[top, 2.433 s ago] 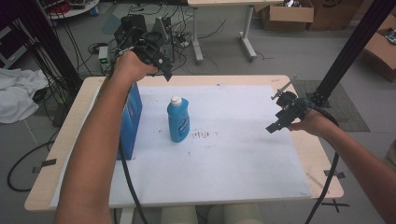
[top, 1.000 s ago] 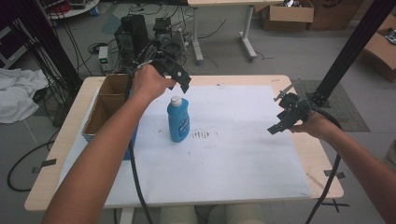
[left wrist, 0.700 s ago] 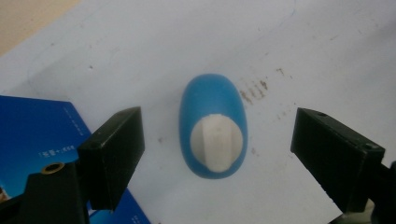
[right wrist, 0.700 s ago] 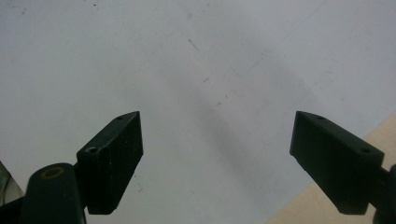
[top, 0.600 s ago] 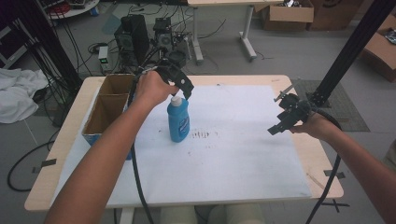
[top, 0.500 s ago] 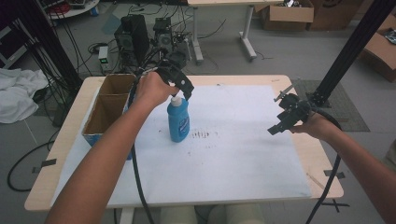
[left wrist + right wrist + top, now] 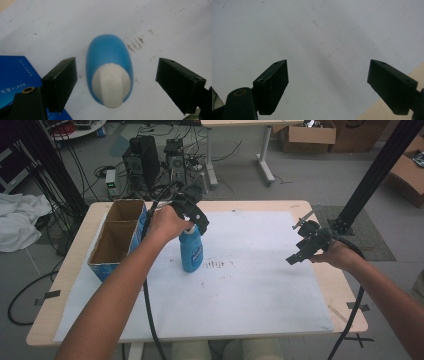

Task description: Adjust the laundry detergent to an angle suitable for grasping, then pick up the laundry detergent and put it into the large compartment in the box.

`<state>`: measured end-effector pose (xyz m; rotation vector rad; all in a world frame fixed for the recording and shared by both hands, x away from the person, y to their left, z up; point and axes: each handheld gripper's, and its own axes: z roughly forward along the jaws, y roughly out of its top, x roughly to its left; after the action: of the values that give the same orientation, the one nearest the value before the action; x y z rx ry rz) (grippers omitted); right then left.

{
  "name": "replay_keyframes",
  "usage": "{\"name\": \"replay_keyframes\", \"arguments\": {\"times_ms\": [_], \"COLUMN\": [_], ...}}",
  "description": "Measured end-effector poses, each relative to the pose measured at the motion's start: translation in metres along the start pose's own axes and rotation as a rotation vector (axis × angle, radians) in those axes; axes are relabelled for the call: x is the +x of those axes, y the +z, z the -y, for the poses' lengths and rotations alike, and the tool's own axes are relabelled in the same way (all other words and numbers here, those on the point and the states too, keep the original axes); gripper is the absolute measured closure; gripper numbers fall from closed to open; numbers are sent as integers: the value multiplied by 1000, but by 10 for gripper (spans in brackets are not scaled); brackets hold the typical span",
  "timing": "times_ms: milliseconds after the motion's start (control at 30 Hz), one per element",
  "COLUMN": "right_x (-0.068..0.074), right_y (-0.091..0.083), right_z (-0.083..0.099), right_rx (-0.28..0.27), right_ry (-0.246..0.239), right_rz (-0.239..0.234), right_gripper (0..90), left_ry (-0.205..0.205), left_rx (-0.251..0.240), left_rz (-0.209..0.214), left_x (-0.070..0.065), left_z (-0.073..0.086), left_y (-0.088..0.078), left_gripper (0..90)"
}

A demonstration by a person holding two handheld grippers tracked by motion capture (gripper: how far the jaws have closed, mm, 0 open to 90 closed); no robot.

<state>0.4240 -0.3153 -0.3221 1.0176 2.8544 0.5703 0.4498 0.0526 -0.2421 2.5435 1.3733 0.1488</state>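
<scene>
Two spread left tongs point(image 7: 116, 83) straddle the blue bottle point(image 7: 109, 68), untouched.

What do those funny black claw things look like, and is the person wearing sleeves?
Each black hand-held gripper, left and right, ends in two chunky, blocky black jaws with small holes near the tips. A brass-coloured ring sits on the left jaw's arm. A black cable trails from each one. No sleeves show: the forearms are bare.
</scene>
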Motion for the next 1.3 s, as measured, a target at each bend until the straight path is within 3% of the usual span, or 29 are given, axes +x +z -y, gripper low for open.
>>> {"name": "replay_keyframes", "arguments": {"times_ms": [500,1067,1300], "right_x": [0,4,2], "right_y": [1,-2,-2], "right_z": [0,-4,-3], "right_rx": [-1,-5,-7], "right_ry": [6,-10,-6], "right_rz": [-8,-6,-6], "right_gripper": [171,171,171], "left_ry": [-14,-26,-34], "left_rx": [-8,-1,8], "left_rz": [11,-8,-8], "left_x": [2,3,3], "left_z": [-1,4,2], "left_y": [4,0,6], "left_gripper": [180,181,181]}}
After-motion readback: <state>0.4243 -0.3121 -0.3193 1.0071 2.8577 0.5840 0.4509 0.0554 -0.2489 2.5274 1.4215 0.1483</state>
